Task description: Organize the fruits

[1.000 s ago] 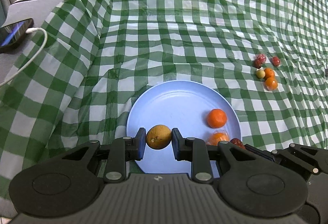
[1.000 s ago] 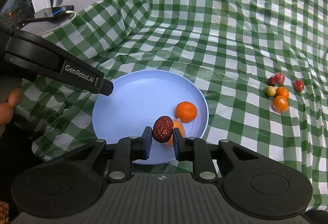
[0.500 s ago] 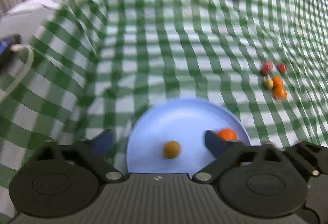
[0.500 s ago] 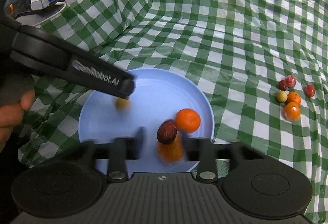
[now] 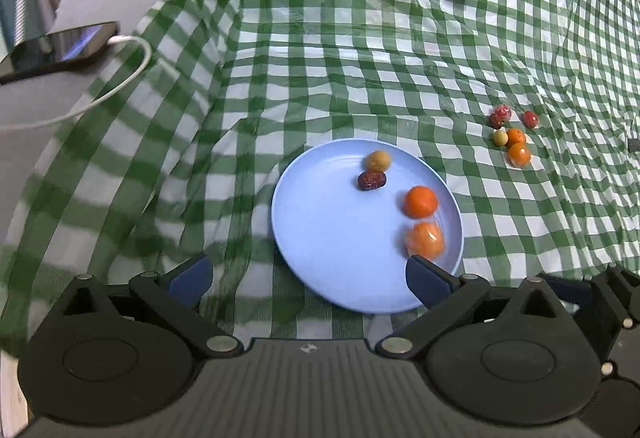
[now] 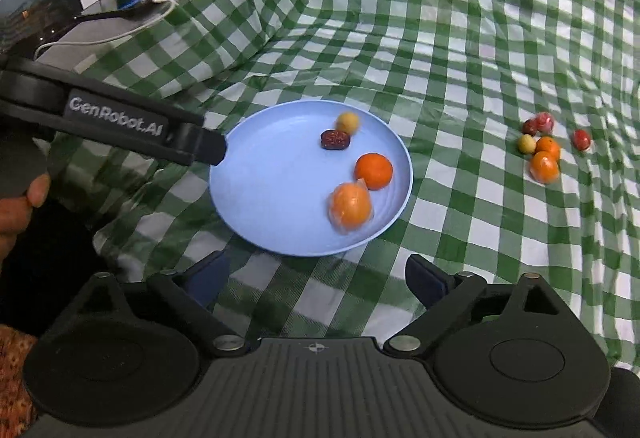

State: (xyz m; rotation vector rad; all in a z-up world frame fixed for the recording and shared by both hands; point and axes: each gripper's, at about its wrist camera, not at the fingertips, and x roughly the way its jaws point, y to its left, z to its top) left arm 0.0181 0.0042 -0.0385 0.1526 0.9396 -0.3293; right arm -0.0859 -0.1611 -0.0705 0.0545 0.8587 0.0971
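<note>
A light blue plate [image 5: 332, 238] [image 6: 260, 197] lies on the green checked cloth. On it are a small yellow fruit [image 5: 378, 160] [image 6: 347, 122], a dark red date [image 5: 371, 180] [image 6: 335, 139], a bare orange [image 5: 420, 201] [image 6: 373, 171] and a plastic-wrapped orange [image 5: 425, 240] [image 6: 351, 208]. My left gripper [image 5: 308, 280] is open and empty at the plate's near edge; one of its fingers [image 6: 180, 139] shows in the right wrist view. My right gripper [image 6: 316, 284] is open and empty, just short of the plate.
A cluster of small fruits lies on the cloth to the right: oranges [image 5: 519, 154] [image 6: 544, 166], a yellow one [image 6: 527, 143] and red ones [image 5: 530, 119] [image 6: 581, 139]. A phone [image 5: 52, 51] with a white cable rests on a grey box at the left.
Both grippers opened and pulled back. The yellow fruit dropped from the left and the date from the right; both now lie on the plate's far side.
</note>
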